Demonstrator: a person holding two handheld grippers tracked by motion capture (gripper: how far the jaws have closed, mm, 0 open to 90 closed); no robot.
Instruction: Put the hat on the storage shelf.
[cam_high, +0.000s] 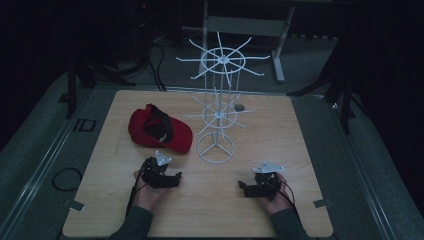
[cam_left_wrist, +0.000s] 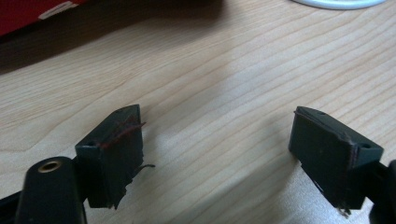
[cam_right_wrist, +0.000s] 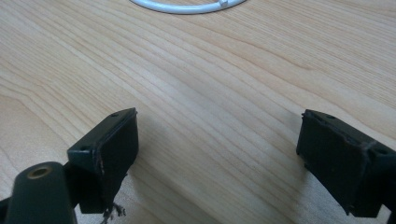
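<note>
While resting near the front edge of the light wooden desk (cam_high: 280, 140), left gripper (cam_high: 176, 178) and right gripper (cam_high: 243, 187) both spread wide, jaws apart, nothing between. Red fabric cap with black strap (cam_high: 159, 131) toward the desk's left edge, just beside the white wire display stand (cam_high: 216, 100) at the middle. Small grey object (cam_high: 239, 106) near the back edge.

dim lab — wooden table (cam_high: 280, 150), black cables (cam_high: 155, 65), metal frame legs (cam_high: 278, 55).
</note>
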